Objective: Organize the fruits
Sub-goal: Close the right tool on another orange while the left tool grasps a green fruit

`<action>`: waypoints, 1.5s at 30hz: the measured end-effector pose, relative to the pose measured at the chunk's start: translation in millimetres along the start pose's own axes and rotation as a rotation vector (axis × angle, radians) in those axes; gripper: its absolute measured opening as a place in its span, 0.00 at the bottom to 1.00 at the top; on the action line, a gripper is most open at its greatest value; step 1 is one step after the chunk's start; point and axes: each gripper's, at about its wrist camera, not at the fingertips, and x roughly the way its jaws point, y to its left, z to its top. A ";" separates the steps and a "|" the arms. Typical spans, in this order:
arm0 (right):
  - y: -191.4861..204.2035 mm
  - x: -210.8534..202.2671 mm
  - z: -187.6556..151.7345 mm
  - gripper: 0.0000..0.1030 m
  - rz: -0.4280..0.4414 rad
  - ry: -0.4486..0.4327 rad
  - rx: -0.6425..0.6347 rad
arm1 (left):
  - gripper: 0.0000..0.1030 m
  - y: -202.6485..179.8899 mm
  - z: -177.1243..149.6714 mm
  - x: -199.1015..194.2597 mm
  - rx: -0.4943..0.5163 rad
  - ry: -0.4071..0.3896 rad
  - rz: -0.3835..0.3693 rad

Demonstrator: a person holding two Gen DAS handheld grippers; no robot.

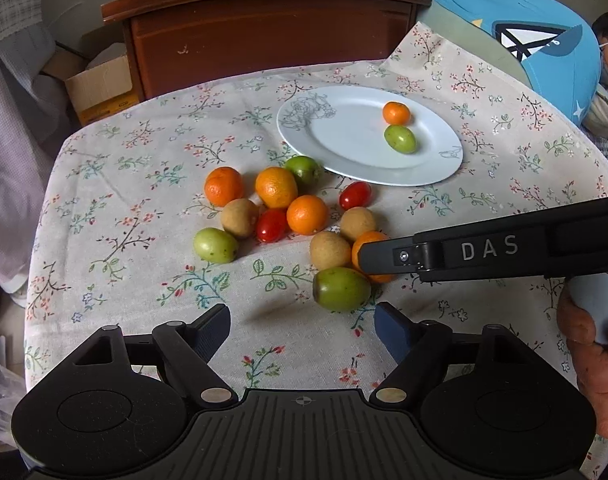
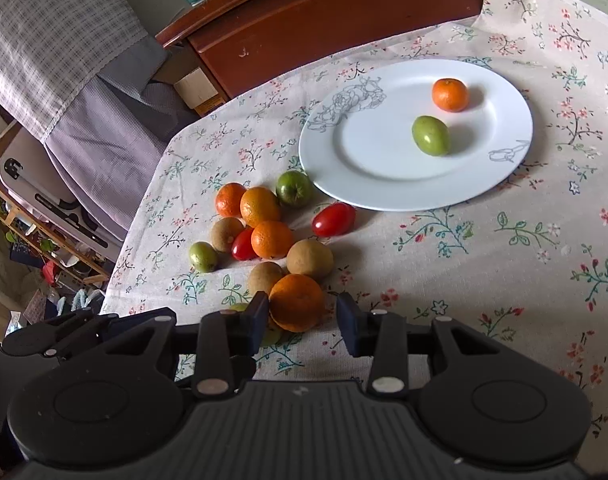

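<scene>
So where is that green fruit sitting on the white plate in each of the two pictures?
Left wrist view: the green fruit on the plate lies upper right of centre, just below the orange one.
Right wrist view: the same green fruit lies right of centre in the upper half, lower left of the orange one.
Shared landmark: the white plate with its drawn flower.

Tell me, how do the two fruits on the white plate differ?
The orange mandarin is round; the green fruit is egg-shaped and lies tilted. The mandarin sits farther back toward the plate's rim, the green fruit nearer its middle. Both are small, whole, and rest apart, untouched by either gripper.
</scene>
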 end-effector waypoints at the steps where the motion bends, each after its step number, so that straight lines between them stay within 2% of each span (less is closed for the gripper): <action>1: 0.2 0.5 0.2 0.38 0.001 0.000 0.000 | 0.77 -1.2 0.0 1.1 0.006 -0.001 0.001; 4: -0.2 2.9 0.4 0.38 0.005 0.008 0.003 | 0.76 -4.1 -0.2 2.9 0.015 -0.010 -0.006; 8: -1.4 2.9 0.5 0.30 0.020 0.009 0.009 | 0.67 -7.9 1.2 5.2 0.022 -0.023 -0.023; 11: -0.4 0.9 0.4 0.30 0.008 0.005 -0.002 | 0.57 -9.2 1.8 10.1 0.019 -0.011 -0.031; 17: -3.8 -3.5 3.1 0.30 -0.004 -0.009 0.010 | 0.47 -9.7 2.3 13.2 0.014 -0.010 -0.036; 25: -8.1 -2.5 3.3 0.30 -0.023 0.000 0.030 | 0.46 -11.1 4.3 17.1 0.015 -0.019 -0.038; 32: -9.6 -1.5 3.0 0.31 -0.013 0.006 0.047 | 0.32 -11.5 5.0 17.0 0.020 -0.032 -0.062; 45: -8.2 -8.7 5.1 0.31 -0.008 -0.004 0.041 | 0.31 -7.6 10.0 3.2 -0.025 -0.069 -0.072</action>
